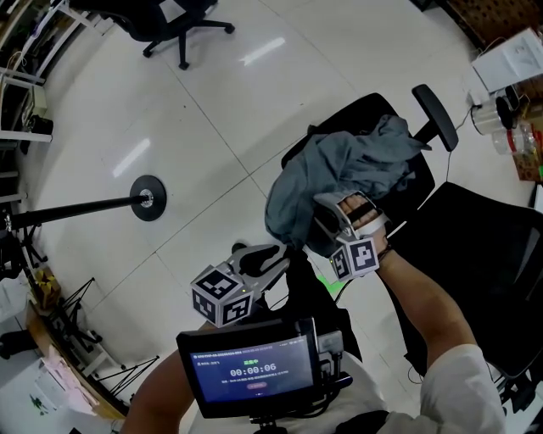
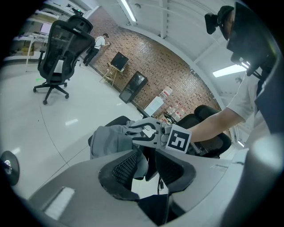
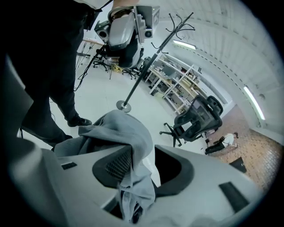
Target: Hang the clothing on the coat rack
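Observation:
A grey garment (image 1: 352, 169) lies heaped on a black office chair (image 1: 434, 114). My right gripper (image 1: 327, 212) reaches into its near edge, shut on a fold. In the right gripper view the cloth (image 3: 126, 133) drapes over the left pad and runs down between the jaws of the right gripper (image 3: 144, 166). My left gripper (image 1: 278, 254) sits just left of and below the garment, jaws apart; its own view shows a gap between its jaws (image 2: 148, 166) and cloth (image 2: 108, 137) just beyond. The coat rack (image 3: 146, 66) stands on a round base (image 1: 148, 197) to the left.
A second black office chair (image 1: 178, 21) stands at the far left. Shelving (image 3: 177, 84) lines the wall behind the rack. A small screen (image 1: 250, 369) is mounted below my grippers. Boxes and containers (image 1: 509, 59) sit at the upper right. A person (image 2: 100, 42) stands far off.

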Motion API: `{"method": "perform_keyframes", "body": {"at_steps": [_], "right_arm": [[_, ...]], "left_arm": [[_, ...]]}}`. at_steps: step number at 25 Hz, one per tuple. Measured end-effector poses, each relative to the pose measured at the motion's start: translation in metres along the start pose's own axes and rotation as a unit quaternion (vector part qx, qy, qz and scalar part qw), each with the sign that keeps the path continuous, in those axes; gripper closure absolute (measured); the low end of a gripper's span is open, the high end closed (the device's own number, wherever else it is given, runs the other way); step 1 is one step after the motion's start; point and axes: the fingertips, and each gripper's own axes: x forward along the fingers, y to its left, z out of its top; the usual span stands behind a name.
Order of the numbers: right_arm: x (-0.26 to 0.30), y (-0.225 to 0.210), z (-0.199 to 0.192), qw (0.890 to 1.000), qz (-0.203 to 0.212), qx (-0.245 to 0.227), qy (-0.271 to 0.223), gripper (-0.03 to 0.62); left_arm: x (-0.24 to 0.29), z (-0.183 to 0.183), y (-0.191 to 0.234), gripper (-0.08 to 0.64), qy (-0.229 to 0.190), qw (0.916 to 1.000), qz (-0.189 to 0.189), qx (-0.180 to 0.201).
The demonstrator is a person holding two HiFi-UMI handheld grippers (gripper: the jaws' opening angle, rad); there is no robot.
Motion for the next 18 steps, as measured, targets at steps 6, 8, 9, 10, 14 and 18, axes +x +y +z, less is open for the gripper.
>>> {"method": "perform_keyframes", "body": {"at_steps": [6,8,9,10,14,18], "right_arm": [[-0.012,0.017,0.015,0.999,0.035,-0.007,-0.016,0.418],[-0.012,0.037,0.014,0.998,0.058,-0.016,-0.014,0.417],[-0.011,0.047,0.013,0.997,0.067,-0.022,-0.014,0.417],[-0.009,0.055,0.014,0.997,0.075,-0.027,-0.013,0.416],[0.001,0.067,0.01,0.995,0.087,-0.044,-0.001,0.414],[-0.001,0.07,-0.01,0.995,0.076,-0.069,0.018,0.414]], "left_arm": [[0.0,0.001,0.0,0.43,-0.001,1.0,-0.001,0.0],[0.0,0.0,0.001,0.43,-0.001,1.0,-0.001,-0.002],[0.001,0.0,0.001,0.429,-0.001,1.0,-0.002,-0.002],[0.001,0.0,0.0,0.43,0.0,1.0,-0.002,-0.002],[0.003,0.001,-0.001,0.43,0.001,1.0,-0.004,0.0],[0.001,-0.001,0.0,0.43,0.001,1.0,-0.001,-0.002]]}}
